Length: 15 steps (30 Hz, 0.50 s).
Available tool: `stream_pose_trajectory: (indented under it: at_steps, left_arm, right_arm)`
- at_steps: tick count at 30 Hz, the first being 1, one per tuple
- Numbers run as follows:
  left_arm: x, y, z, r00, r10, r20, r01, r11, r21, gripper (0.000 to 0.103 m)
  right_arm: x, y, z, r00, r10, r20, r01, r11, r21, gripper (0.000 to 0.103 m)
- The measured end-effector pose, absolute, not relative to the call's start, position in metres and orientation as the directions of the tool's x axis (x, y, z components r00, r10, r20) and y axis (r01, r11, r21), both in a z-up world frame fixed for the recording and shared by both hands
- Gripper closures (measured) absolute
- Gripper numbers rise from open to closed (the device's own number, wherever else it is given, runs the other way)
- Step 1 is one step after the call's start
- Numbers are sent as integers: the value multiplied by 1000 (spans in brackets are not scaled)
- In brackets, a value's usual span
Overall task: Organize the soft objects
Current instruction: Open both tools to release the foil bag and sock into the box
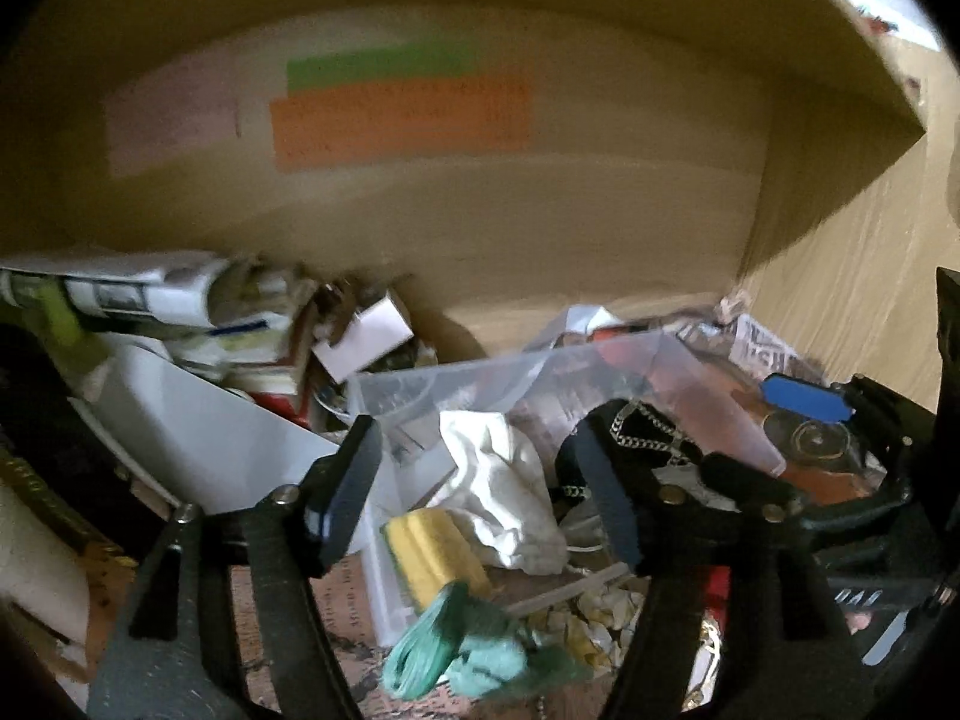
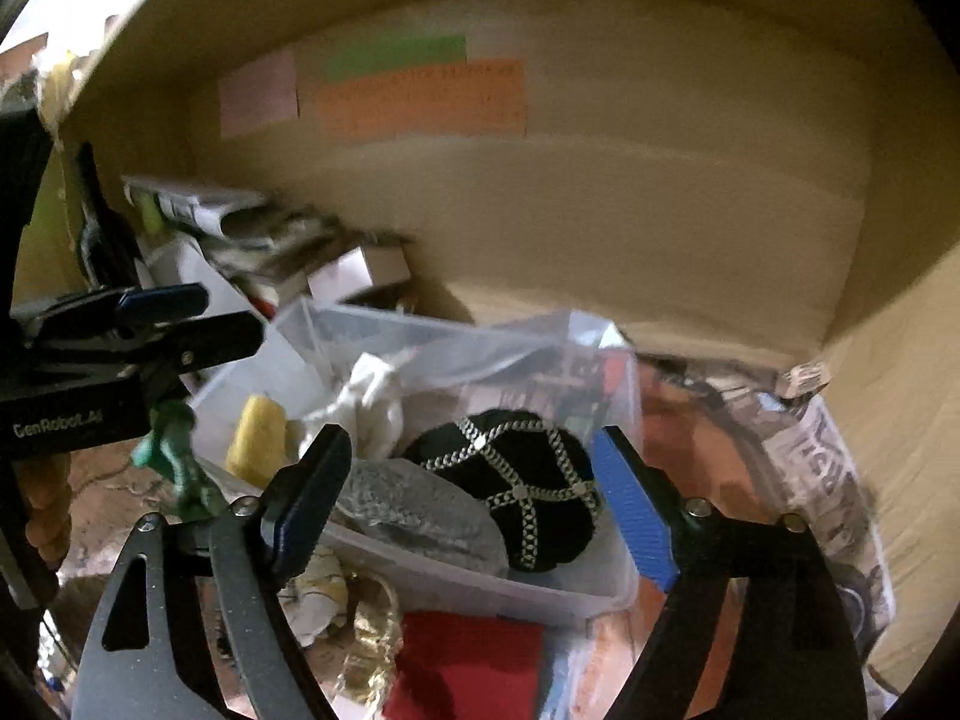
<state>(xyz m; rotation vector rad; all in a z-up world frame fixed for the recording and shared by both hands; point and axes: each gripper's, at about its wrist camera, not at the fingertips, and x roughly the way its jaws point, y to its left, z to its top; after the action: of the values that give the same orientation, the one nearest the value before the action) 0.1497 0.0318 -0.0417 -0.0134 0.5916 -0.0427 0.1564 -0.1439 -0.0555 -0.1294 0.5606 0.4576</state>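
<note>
Now | black cap (image 2: 516,498) in clear bin (image 2: 540,591), between right fingers (image 2: 636,516) | both grippers wide, empty

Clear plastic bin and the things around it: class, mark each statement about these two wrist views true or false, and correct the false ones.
1. A black cap with silver chain trim lies in the clear plastic bin. True.
2. The right claw is clamped on the cap. False: its jaws stand open, pressing on nothing.
3. A yellow sponge lies beside a crumpled white cloth. True.
4. The left claw holds the cloth. False: it is open, gripping nothing.
5. The sticky notes on the cardboard wall are all blue. False: pink, green and orange.
</note>
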Motion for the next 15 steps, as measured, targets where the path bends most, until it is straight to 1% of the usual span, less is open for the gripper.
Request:
stream_pose_trajectory:
  at_steps: [1, 3, 6, 11, 15]
  left_arm:
    - [143, 34, -39, 837, -40, -545, 32, 999, -25, 30]
    - [134, 38, -37, 847, -33, -531, 24, 999, -24, 23]
    - [118, 43, -38, 855, -20, -518, 10, 1000, -21, 16]
    - [101, 45, -54, 840, -7, -543, -1, 1000, -14, 14]
    - [97, 47, -75, 809, -24, -588, 0, 999, -40, 14]
  right_arm:
    - [155, -145, -53, 753, 387, -532, -453, 891, 8, 21]
    - [146, -153, -47, 761, 393, -516, -451, 892, 13, 20]
    - [139, -158, -46, 761, 397, -513, -453, 891, 17, 20]
    - [125, -165, -58, 748, 390, -537, -455, 890, 12, 20]
    - [120, -164, -78, 713, 386, -585, -461, 887, 23, 20]
